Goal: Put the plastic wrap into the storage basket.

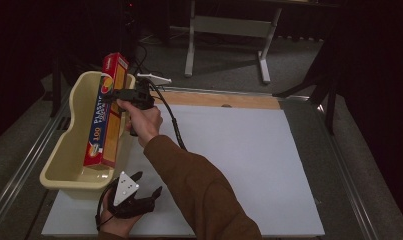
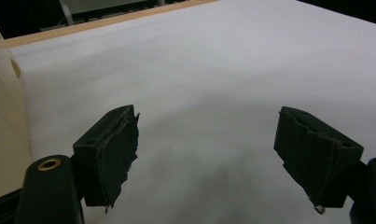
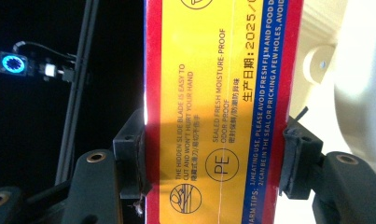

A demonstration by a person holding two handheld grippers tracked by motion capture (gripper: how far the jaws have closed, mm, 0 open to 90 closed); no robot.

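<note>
The plastic wrap box, red and yellow with "PLASTIC" printed along its side, stands tilted in the cream plastic tub at the left edge of the white table sheet, its near end down inside the tub and its far end rising above the far rim. The right gripper clamps the box across its width near the upper end, a jaw pressed on each long edge in the right gripper view. The left gripper rests low at the near left of the sheet, just right of the tub's near corner, jaws spread wide with nothing between them.
</note>
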